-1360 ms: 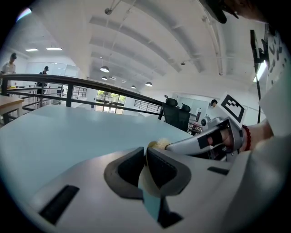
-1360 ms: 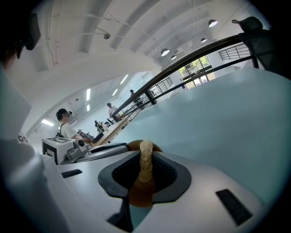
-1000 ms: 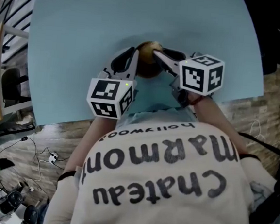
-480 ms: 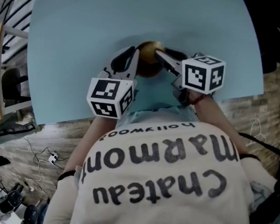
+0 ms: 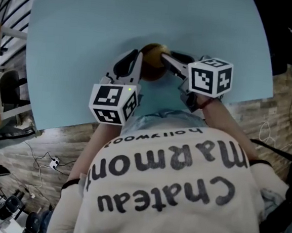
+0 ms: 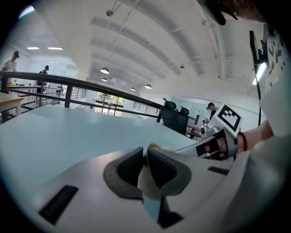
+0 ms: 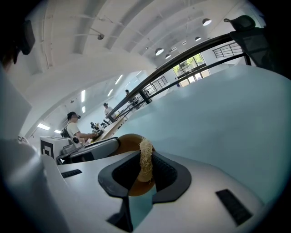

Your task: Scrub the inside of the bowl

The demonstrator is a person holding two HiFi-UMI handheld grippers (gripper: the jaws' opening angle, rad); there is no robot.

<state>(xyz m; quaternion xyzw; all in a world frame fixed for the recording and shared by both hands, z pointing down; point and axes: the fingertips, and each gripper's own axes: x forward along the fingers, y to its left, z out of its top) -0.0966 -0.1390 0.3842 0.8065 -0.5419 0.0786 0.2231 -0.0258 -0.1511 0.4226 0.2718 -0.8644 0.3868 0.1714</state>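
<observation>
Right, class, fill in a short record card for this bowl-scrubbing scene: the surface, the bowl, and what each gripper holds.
surface: light blue table
bowl: brown, on the table between the two grippers
left gripper: clamped on the bowl's rim; its jaws have just eased open slightly
right gripper: shut on a straw-coloured fibrous scrubber, held at the bowl

Pale blue table (image 5: 92, 32), cables (image 5: 50, 160) on wood floor (image 5: 68, 139), black railing (image 6: 91, 84), office chairs (image 6: 175, 119)
</observation>
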